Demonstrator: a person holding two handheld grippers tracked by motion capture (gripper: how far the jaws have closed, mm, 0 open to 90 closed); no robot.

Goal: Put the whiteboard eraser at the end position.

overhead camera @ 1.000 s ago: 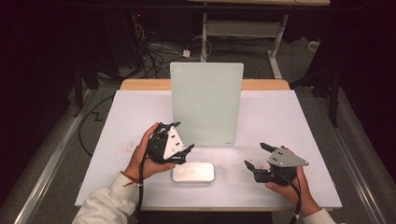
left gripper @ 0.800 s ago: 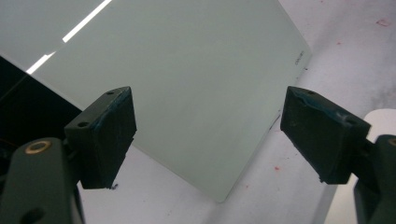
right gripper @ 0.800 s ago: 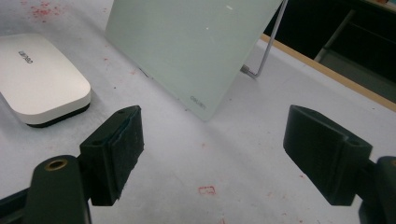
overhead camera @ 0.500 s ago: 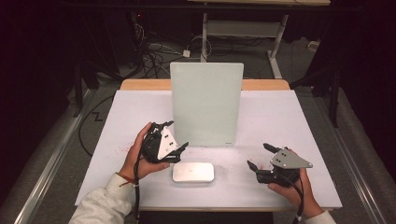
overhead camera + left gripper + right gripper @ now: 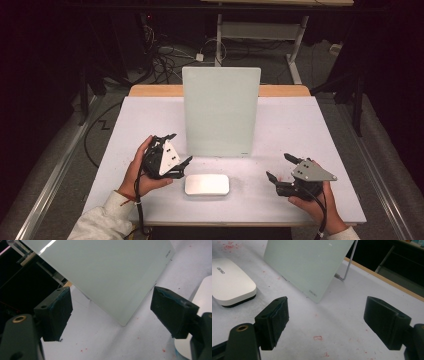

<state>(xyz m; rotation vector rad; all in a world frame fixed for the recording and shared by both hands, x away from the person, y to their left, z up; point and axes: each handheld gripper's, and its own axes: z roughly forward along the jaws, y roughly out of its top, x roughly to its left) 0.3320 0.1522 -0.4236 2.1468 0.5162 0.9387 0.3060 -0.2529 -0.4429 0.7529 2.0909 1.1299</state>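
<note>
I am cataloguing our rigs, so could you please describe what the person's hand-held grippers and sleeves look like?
Each hand-held gripper, left and right, is black with two blocky jaws, a grey three-cornered plate on top and a thin black cable trailing back. The jaw pads show a bluish tint. The sleeves are white.

An upright white board [image 5: 221,112] blocks the table's [image 5: 310,130] middle toward the far edge. A white eraser [image 5: 207,184] lies near the front edge. Both side edges offer open passage.

Your left gripper view cuts the white eraser [image 5: 203,305] off at its right edge; the board's [image 5: 100,272] corner lettering is too small to read
</note>
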